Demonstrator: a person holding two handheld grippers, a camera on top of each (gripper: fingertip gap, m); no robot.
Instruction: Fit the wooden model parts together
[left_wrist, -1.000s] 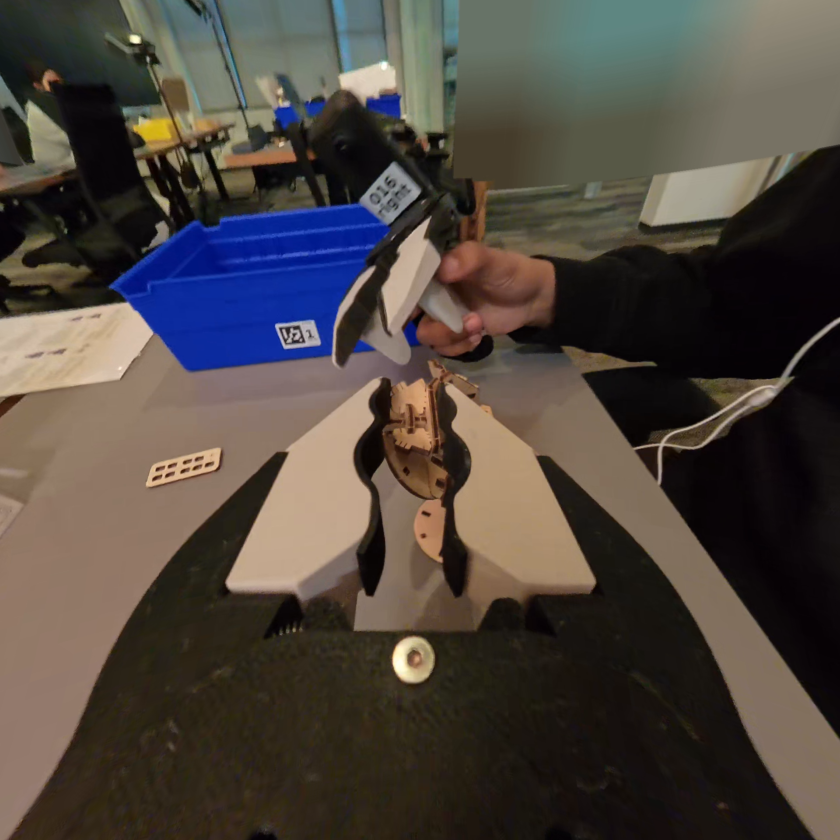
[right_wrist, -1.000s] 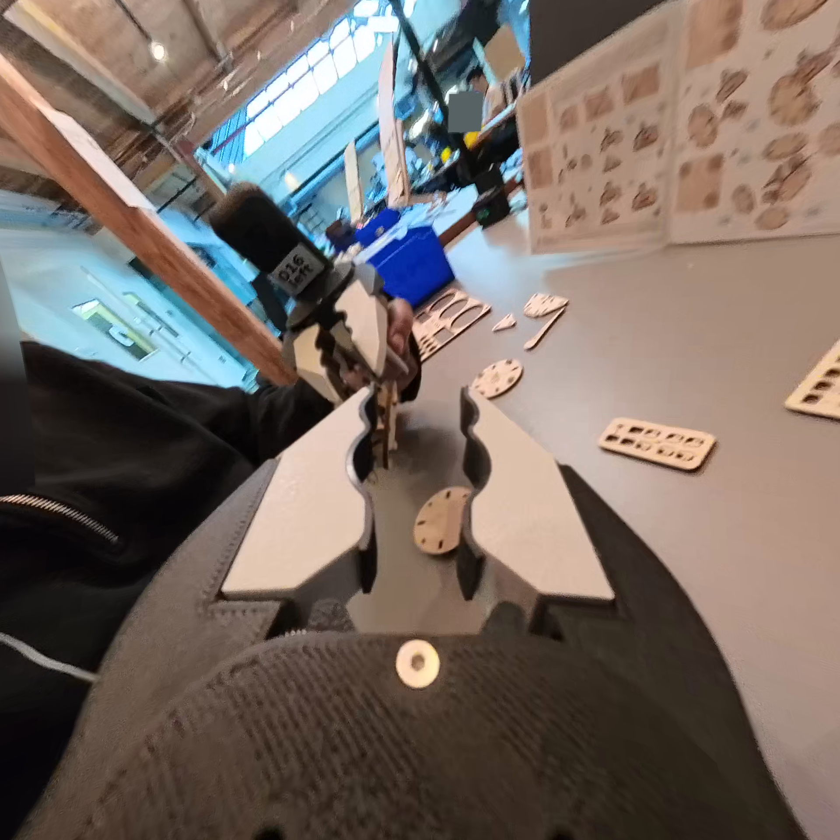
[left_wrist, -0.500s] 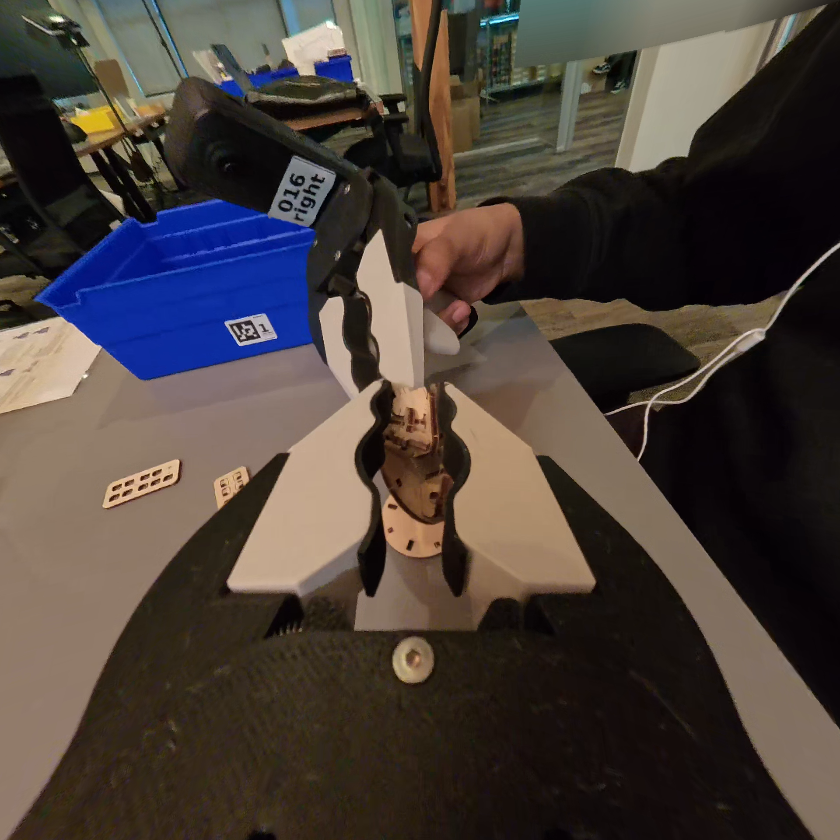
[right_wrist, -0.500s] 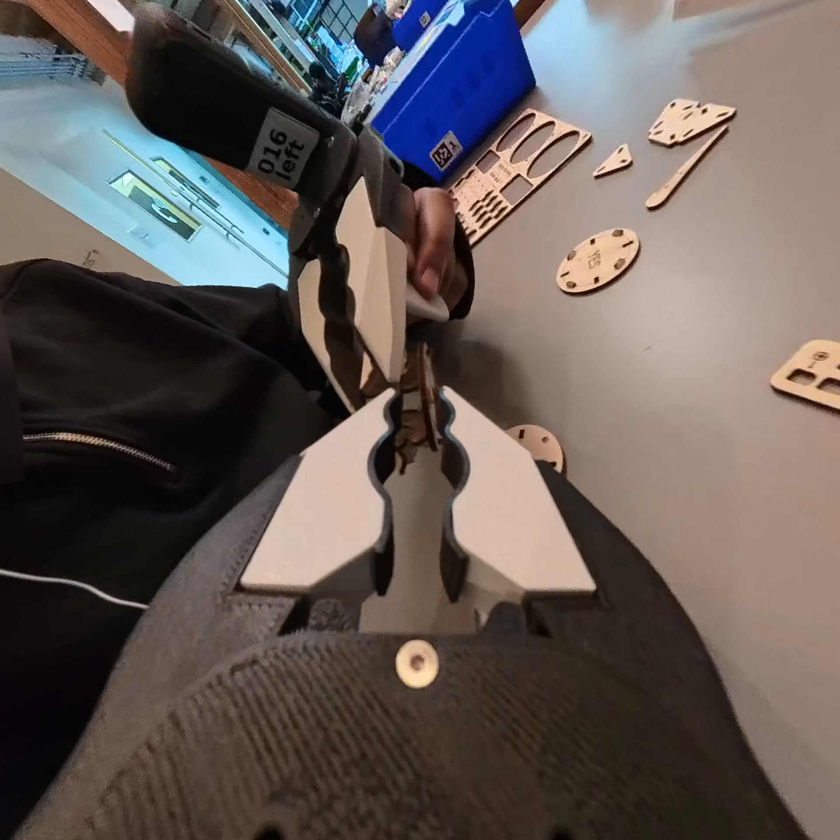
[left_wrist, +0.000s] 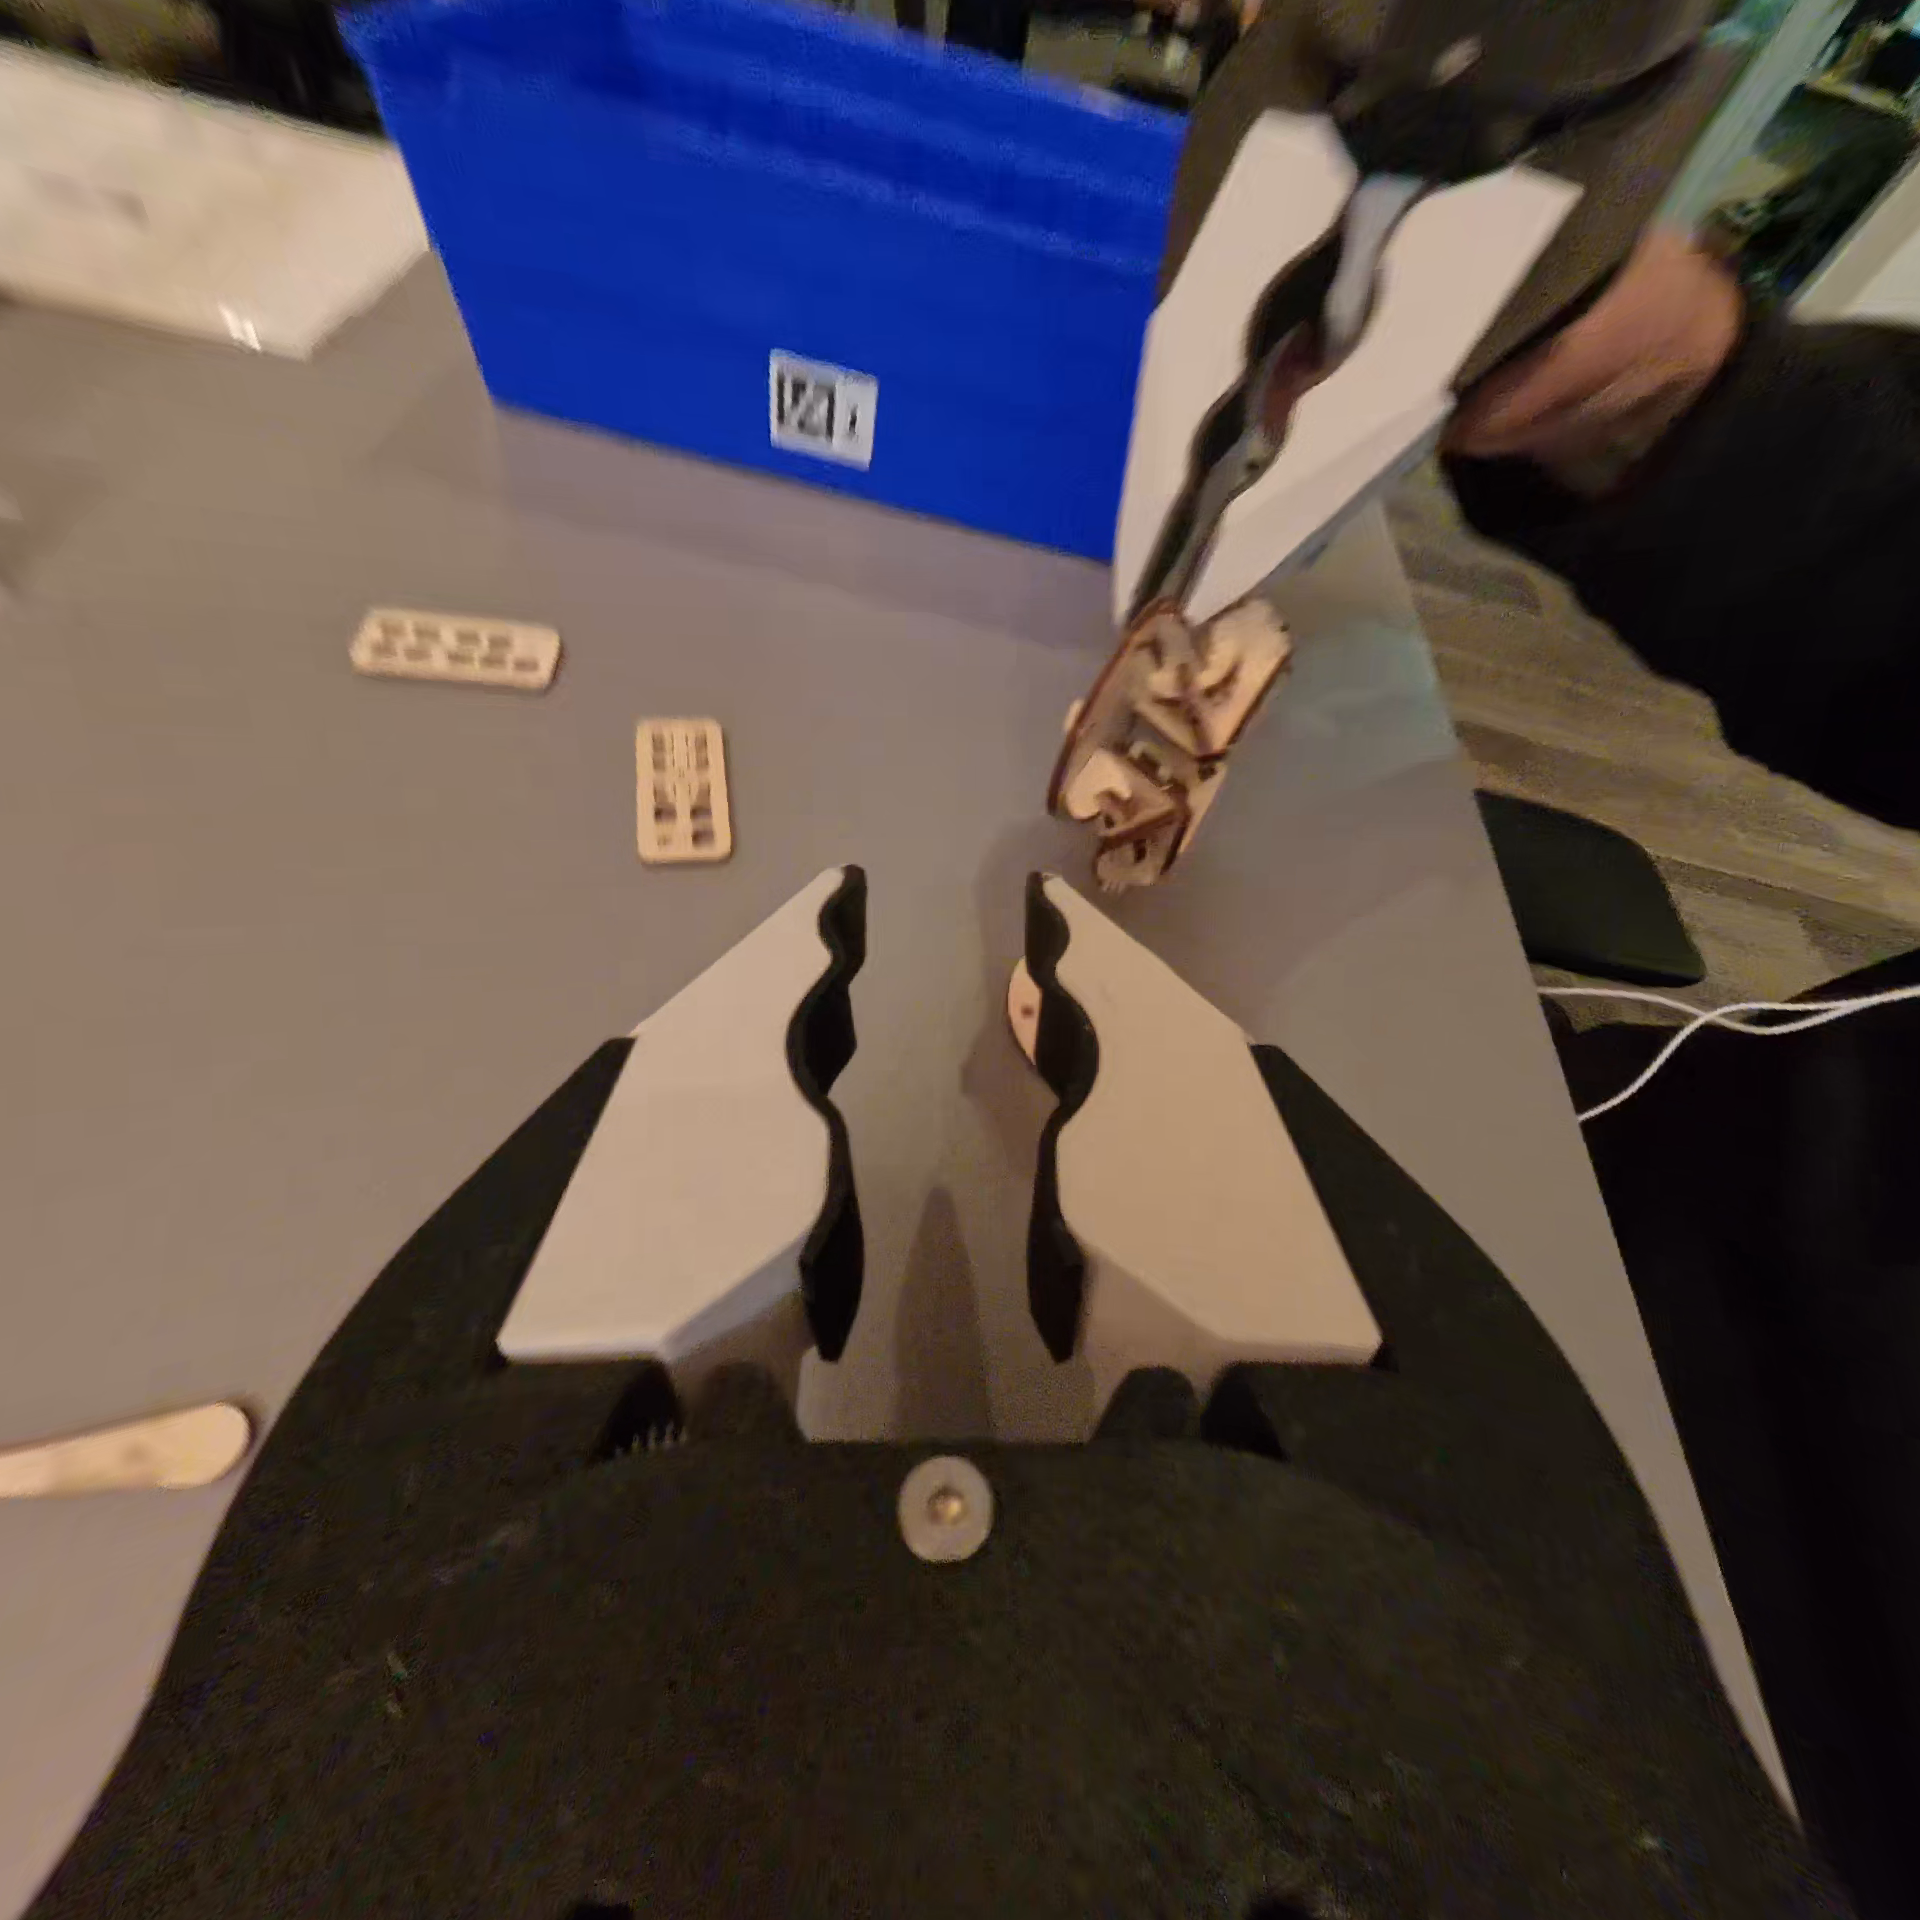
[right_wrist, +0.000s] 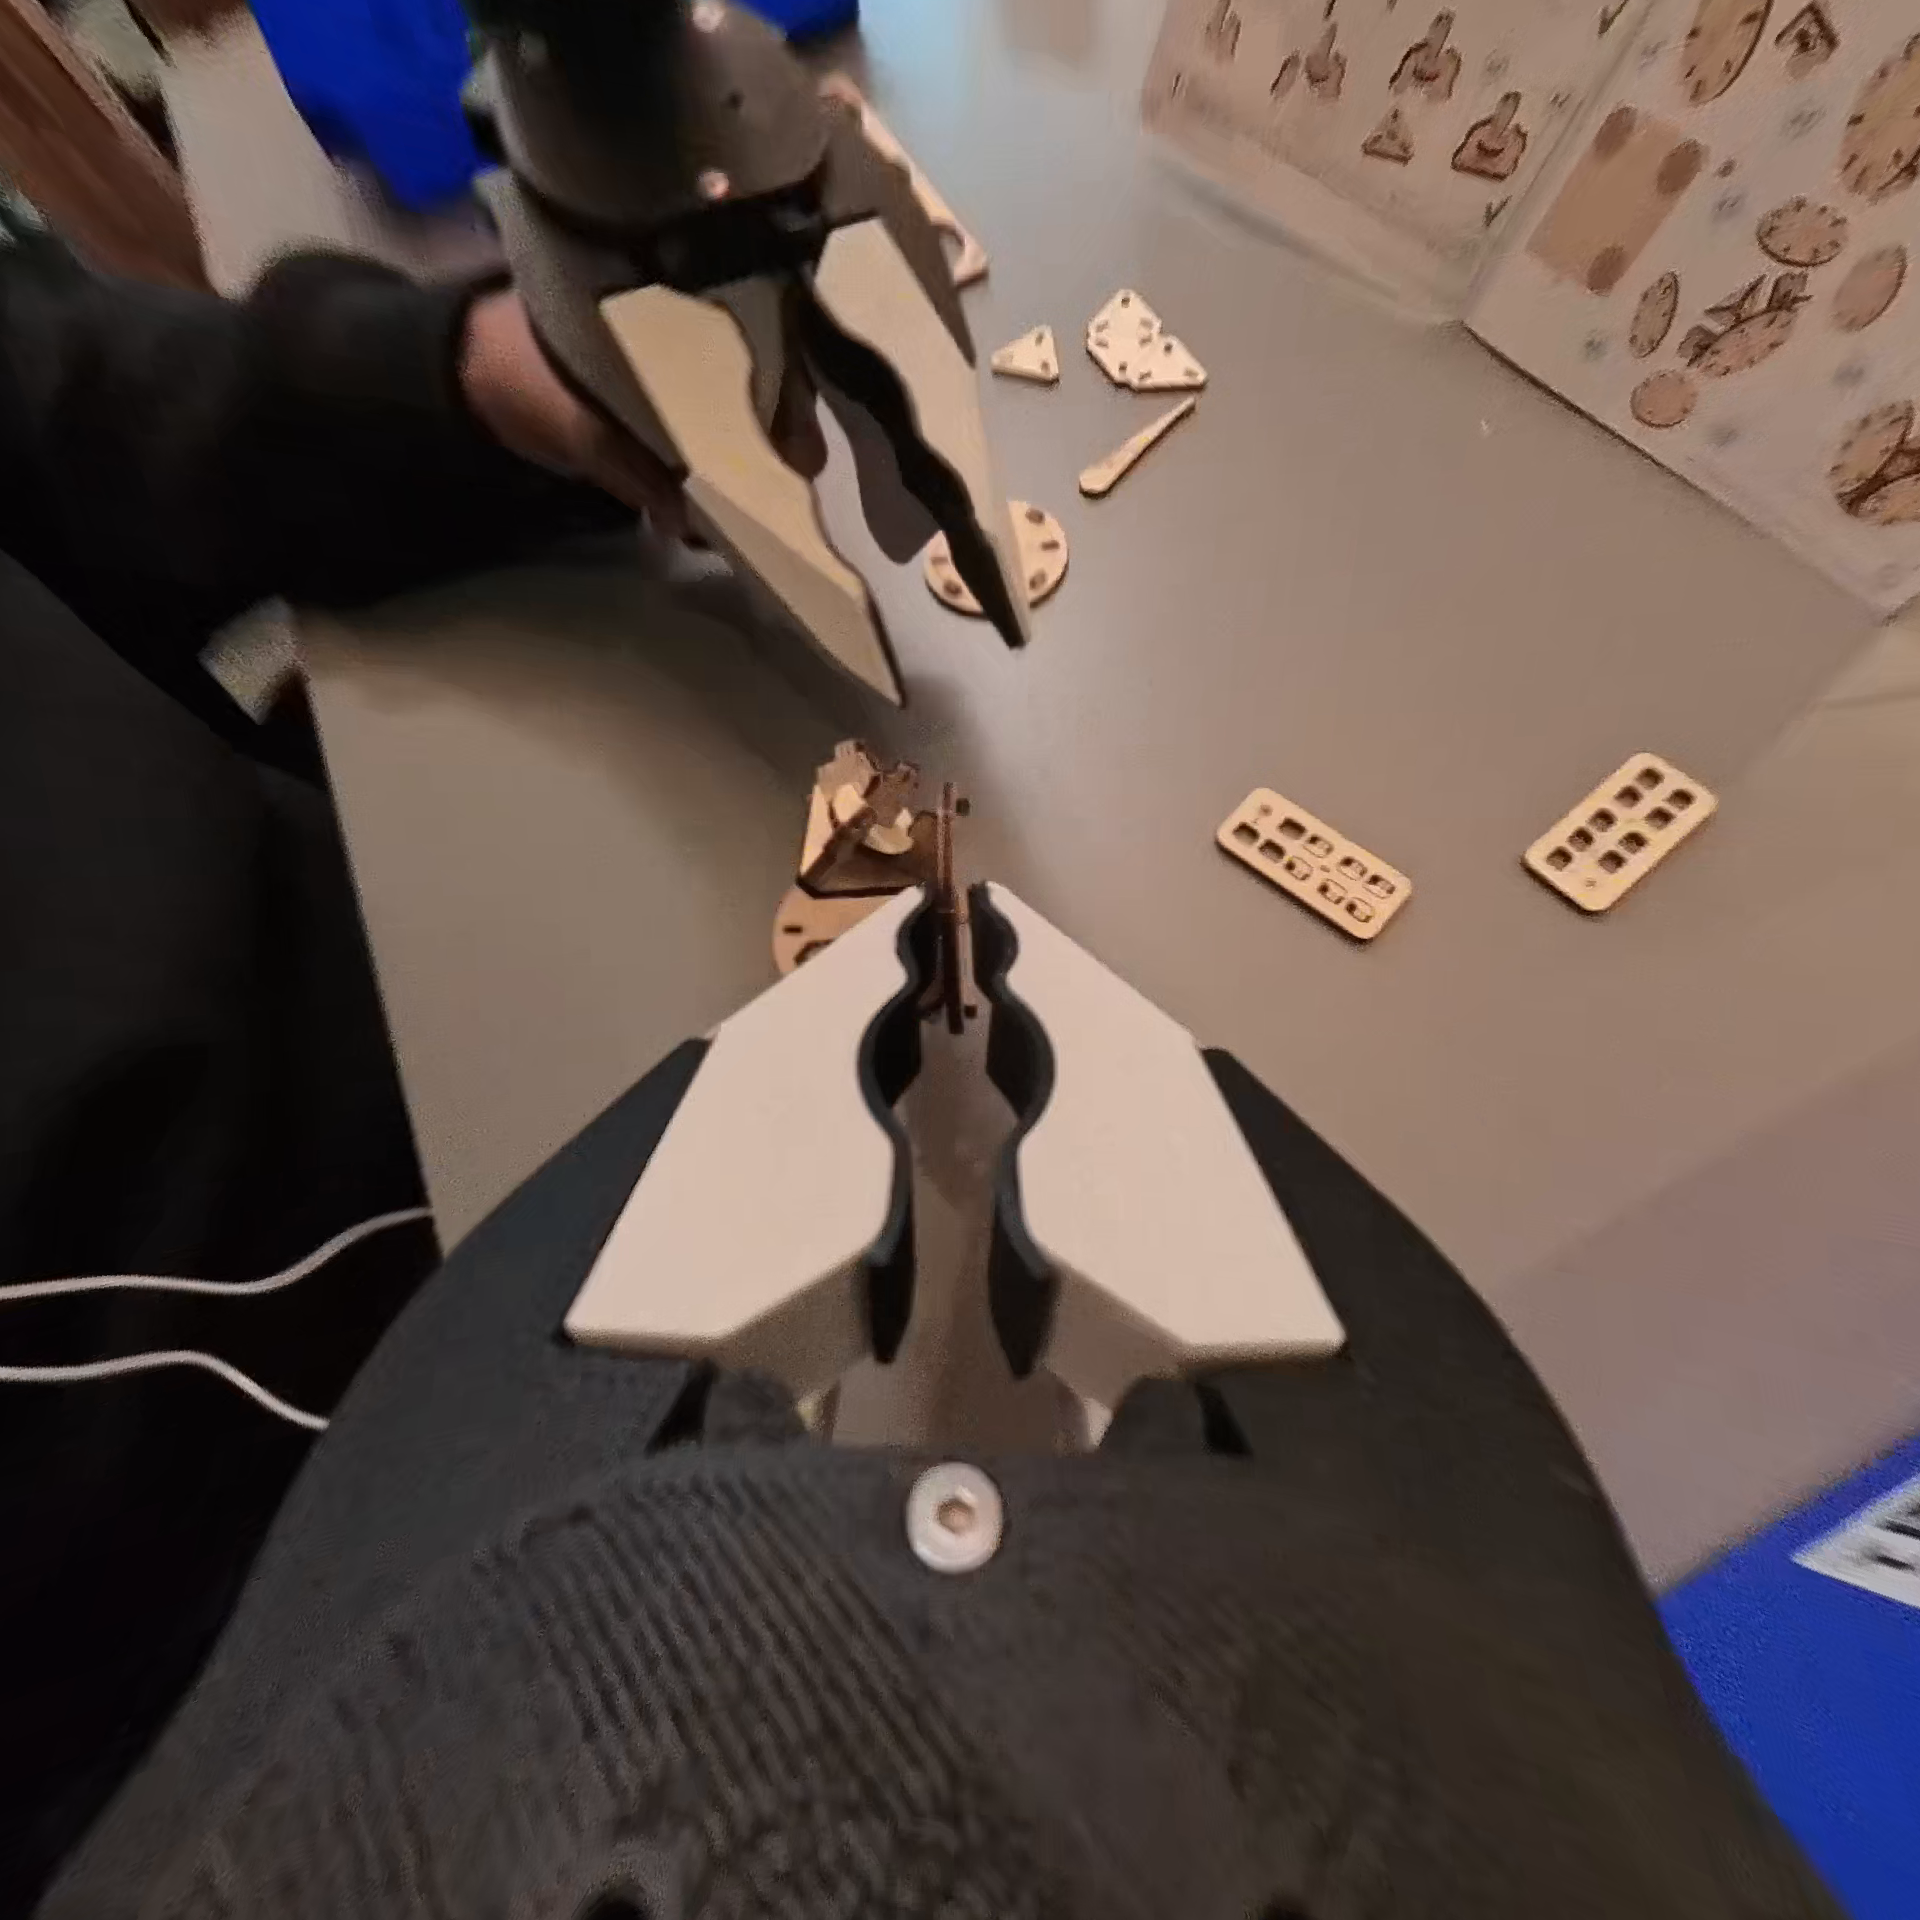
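My right gripper (right_wrist: 951, 902) is shut on a thin upright plate of a small wooden model assembly (right_wrist: 862, 831). In the left wrist view the assembly (left_wrist: 1164, 727) hangs from the tips of the right gripper (left_wrist: 1153, 603), near the table's right edge. My left gripper (left_wrist: 945, 894) is open and empty, a little short of the assembly and to its left. It shows open in the right wrist view (right_wrist: 954, 665) too, beyond the assembly. A round wooden disc (left_wrist: 1023, 1003) lies on the table under my left gripper's right finger.
A blue bin (left_wrist: 779, 208) stands at the back of the grey table (left_wrist: 312, 987). Perforated wooden plates (left_wrist: 455, 649) (left_wrist: 683, 790), a wooden stick (left_wrist: 125, 1449), another disc (right_wrist: 1029, 561) and small triangular pieces (right_wrist: 1143, 353) lie about. Instruction sheets (right_wrist: 1662, 208) lie at the far right. About 7 centimeters separates my left fingertips from my right. The round wooden disc (left_wrist: 1023, 1003) sits 6 centimeters or so from the ends of my left fingers.
My left gripper held the wooden assembly; it has opened, let go and drawn back. My right gripper came in, shut on the assembly's plate and now carries it alone.
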